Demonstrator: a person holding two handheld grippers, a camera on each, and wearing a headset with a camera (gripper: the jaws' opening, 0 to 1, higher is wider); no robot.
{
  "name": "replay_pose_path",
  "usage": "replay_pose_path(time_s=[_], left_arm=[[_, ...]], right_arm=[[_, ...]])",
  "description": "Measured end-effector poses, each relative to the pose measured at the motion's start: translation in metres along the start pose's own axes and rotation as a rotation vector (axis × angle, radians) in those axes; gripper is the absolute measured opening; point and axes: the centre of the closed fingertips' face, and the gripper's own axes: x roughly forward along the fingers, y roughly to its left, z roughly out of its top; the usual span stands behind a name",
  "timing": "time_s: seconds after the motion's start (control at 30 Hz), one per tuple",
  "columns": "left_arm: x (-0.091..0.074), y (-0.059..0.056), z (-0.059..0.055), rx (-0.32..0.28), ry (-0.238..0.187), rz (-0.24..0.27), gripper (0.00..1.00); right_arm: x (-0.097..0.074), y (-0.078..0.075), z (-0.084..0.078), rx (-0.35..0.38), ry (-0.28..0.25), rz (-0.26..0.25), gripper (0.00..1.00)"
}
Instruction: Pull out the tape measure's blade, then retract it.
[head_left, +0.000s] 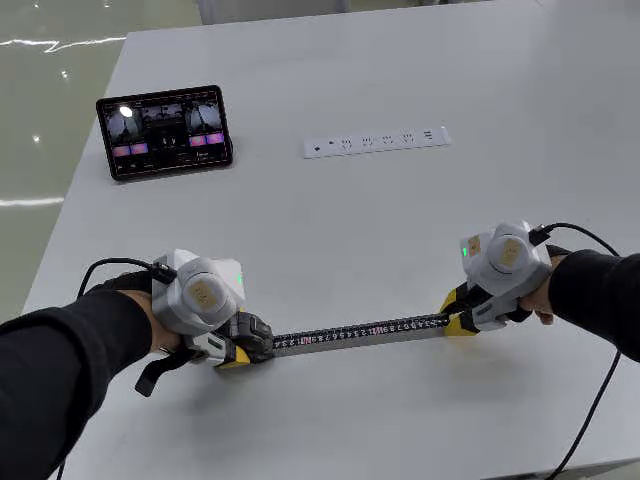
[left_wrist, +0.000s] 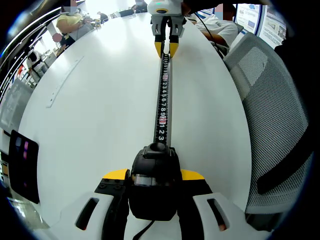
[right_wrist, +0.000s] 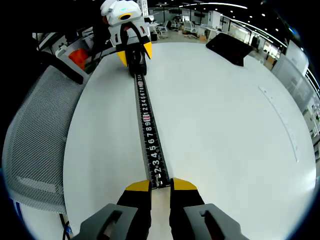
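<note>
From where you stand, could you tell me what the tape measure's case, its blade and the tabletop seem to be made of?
Tape measure case: black moulded plastic, perhaps rubber-coated; dull, with soft highlights.
Blade: thin, stiff strip, likely painted steel; dark face, printed numerals.
Tabletop: smooth and pale, probably laminate, by its even, faintly glossy surface.
</note>
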Motion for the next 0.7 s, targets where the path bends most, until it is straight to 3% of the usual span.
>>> replay_pose_path(time_s=[0.37, 0.47, 0.6, 0.7], left_arm=[[0.0007, -0.0004, 0.0015, 0.008, -0.012, 0.001, 0.32], [0.0002, -0.0001, 0.0018, 0.002, -0.032, 0.002, 0.32], [0.0004, -0.0008, 0.0033, 0.016, -0.031, 0.0, 0.32], [0.0006, 0.0, 0.0035, 0.014, -0.026, 0.001, 0.33]], right_arm=[[0.0005, -0.0031, -0.0016, 0.027, 0.003, 0.005, 0.1], [0.0016, -0.0028, -0.0011, 0.015, 0.025, 0.008, 0.1], [0.0017, -0.0009, -0.002, -0.065, 0.067, 0.019, 0.11], [0.0021, 0.0009, -0.0015, -0.081, 0.089, 0.021, 0.11]])
